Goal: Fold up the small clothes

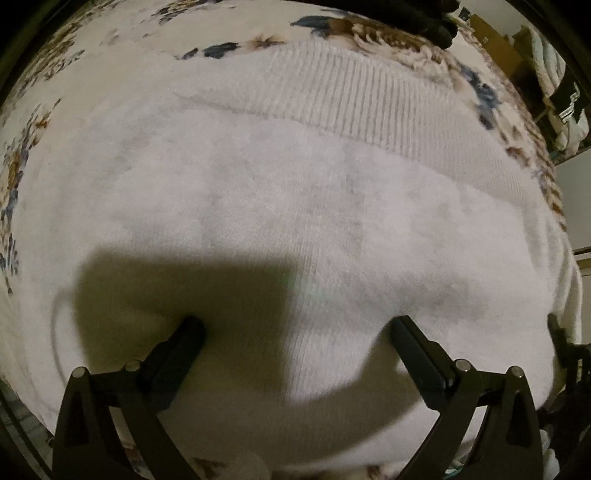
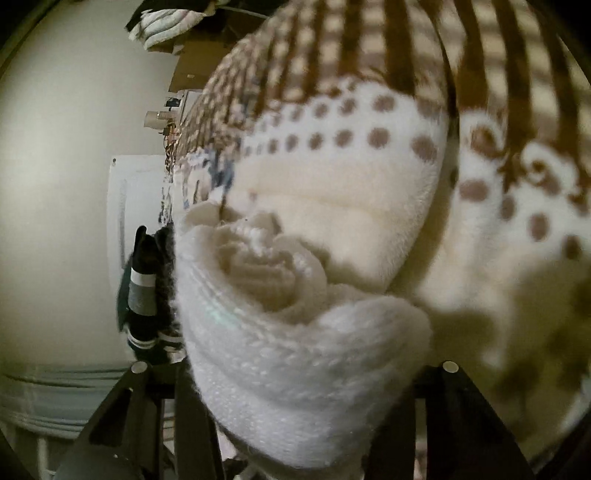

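Observation:
A white knit garment (image 1: 295, 192) lies spread flat on a floral blanket, with its ribbed hem (image 1: 369, 96) toward the far side. My left gripper (image 1: 297, 326) points down at it, open wide. Both its fingertips (image 1: 192, 326) rest at the cloth's surface and nothing is pinched between them. In the right wrist view a bunched, rolled wad of the same white knit (image 2: 295, 332) fills the gap between the jaws. My right gripper (image 2: 303, 387) is shut on it. The wad hides its fingertips and only the finger bases (image 2: 184, 406) show.
The floral blanket (image 1: 369, 33) covers the surface. A fleece with brown stripes and dots (image 2: 369, 140) lies behind the wad. Dark striped clothes (image 2: 142, 288) hang at the left near a pale wall. Cardboard boxes (image 1: 495, 40) and piled laundry (image 1: 554, 74) stand at the far right.

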The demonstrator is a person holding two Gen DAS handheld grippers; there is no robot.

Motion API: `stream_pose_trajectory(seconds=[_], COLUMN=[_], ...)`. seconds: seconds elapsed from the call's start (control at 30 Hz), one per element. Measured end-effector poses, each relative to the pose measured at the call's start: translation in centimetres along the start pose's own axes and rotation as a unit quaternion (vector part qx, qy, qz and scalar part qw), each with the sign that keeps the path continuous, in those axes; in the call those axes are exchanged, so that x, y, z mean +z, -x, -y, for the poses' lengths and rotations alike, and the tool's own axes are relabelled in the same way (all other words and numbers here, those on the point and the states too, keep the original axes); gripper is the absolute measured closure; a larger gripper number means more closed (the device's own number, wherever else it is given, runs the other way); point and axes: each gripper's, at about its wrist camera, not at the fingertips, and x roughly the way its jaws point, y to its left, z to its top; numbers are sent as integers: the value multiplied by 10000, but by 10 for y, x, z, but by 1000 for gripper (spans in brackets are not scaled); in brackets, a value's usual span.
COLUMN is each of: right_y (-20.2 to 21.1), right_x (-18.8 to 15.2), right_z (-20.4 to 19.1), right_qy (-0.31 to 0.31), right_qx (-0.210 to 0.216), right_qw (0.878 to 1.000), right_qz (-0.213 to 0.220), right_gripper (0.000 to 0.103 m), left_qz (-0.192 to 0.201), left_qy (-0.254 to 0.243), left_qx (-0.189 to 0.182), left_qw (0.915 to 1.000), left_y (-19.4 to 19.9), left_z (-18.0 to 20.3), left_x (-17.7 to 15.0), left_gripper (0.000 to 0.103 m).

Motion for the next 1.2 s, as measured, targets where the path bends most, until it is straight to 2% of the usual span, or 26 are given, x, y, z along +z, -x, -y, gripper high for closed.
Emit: stream_pose_trajectory(seconds=[0.17,0.27,0.43,0.53,0.67,0.77,0.8,0.9,1.0,1.03,1.07,1.1,1.2], right_y=[33,39,43,44,43,40,36,21,2,1,1,2,11], right_x=[-18,-32,-46,-51,-59,-56,-51,-33,-14,-10,-8,-7,-5], right_z=[-44,-59,-50,-51,-66,-61,-57,-32,6,14,18,20,26], right_qy=[448,542,336,408,742,730,636,170,-668,-849,-935,-973,-1135], right_qx=[-393,-642,-823,-852,-843,-839,-836,-734,-93,58,136,154,293], right_qw=[9975,9948,9937,9929,9917,9913,9916,9938,9951,9937,9927,9923,9901], right_qz=[377,570,677,718,633,702,755,823,727,735,744,752,766], right_gripper=[60,60,61,58,58,57,52,36,35,37,43,55,61], left_qz=[233,361,342,357,381,311,297,256,232,230,220,205,171], left_qy=[100,287,678,722,613,453,383,78,-156,-226,-285,-313,-282], left_qx=[-166,-220,-221,-171,-190,-262,-294,-321,-238,-193,-144,-109,-116], left_qw=[9995,9987,9969,9966,9972,9981,9984,9991,9993,9993,9992,9992,9994], left_y=[34,47,55,54,49,48,48,45,37,35,32,29,24], left_z=[-25,-54,-100,-117,-110,-101,-96,-79,-66,-63,-62,-63,-67], left_x=[-3,-3,-5,-4,-1,-1,-1,-2,-1,0,0,0,3], left_gripper=[0,0,0,0,0,0,0,0,0,0,0,0,0])
